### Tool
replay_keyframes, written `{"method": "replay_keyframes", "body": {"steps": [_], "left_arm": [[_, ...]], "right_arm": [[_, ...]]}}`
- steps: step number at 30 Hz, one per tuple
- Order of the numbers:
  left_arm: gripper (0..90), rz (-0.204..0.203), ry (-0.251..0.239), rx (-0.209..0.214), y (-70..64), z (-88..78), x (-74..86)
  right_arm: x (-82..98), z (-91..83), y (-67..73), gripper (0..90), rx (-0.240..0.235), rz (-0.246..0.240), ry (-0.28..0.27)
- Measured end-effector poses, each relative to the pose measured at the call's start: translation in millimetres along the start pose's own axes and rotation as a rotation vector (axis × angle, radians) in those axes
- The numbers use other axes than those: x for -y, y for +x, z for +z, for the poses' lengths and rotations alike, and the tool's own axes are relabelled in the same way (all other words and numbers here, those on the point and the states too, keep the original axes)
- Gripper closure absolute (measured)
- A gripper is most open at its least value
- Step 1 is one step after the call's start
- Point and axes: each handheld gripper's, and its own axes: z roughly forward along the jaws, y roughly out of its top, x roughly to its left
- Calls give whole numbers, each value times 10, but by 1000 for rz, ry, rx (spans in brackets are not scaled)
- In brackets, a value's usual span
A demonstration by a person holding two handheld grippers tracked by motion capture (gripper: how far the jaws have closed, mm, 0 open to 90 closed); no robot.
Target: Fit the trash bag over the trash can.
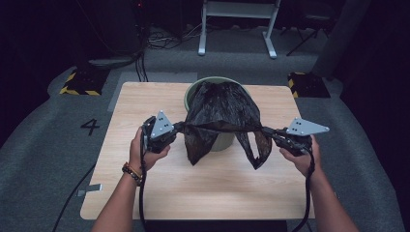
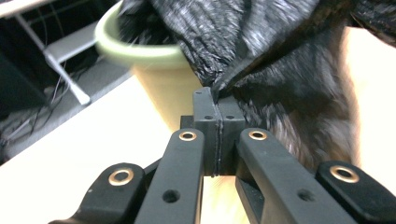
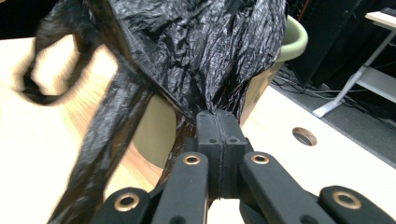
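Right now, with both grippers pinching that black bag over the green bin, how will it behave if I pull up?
The black bag is probably floppy: it sags and crinkles between the left gripper and right gripper. It looks thin and light, so it may stretch or tear. The green bin could tip if dragged.

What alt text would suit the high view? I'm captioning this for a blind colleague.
A person stretches a black plastic bag between two hand-held tongs, the left tongs and right tongs each shut on an edge of it. The bag sits in a pale green bin on a light wooden table, with loose ends hanging down in front.
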Motion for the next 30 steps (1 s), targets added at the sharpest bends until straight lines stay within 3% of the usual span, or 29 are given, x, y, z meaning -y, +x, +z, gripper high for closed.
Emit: {"method": "replay_keyframes", "body": {"steps": [4, 5, 6, 8, 9, 11, 19, 22, 25, 26, 30], "left_arm": [[855, -6, -5, -14, 17, -10, 30], [759, -22, -25, -15, 12, -24, 34], [583, -48, -37, 4, 8, -40, 33], [352, -58, -64, 8, -42, -100, 33], [268, -54, -74, 24, -71, -139, 31], [202, -39, -94, 41, -129, -212, 12], [163, 11, -167, 113, -451, -509, -190], [164, 59, -171, 145, -686, -494, -254], [205, 138, -169, 178, -959, -452, -291], [209, 166, -167, 208, -1070, -426, -299], [233, 219, -135, 271, -1380, -307, -308]], "right_arm": [[2, 43, 17, 900, 10, -11, 13], [1, 50, 22, 900, 9, -9, 10], [-2, 52, 26, 900, 8, -10, 8], [-22, 41, 45, 900, 7, -8, -1], [-36, 34, 52, 900, 5, -10, -5], [-73, 17, 67, 900, 8, -15, -11], [-198, 13, 101, 900, 28, -10, -18], [-229, 32, 120, 900, 30, -6, -17], [-260, 60, 136, 900, 34, 2, -9], [-267, 66, 141, 900, 34, 3, -5], [-298, 91, 158, 900, 33, 1, 5]]}}
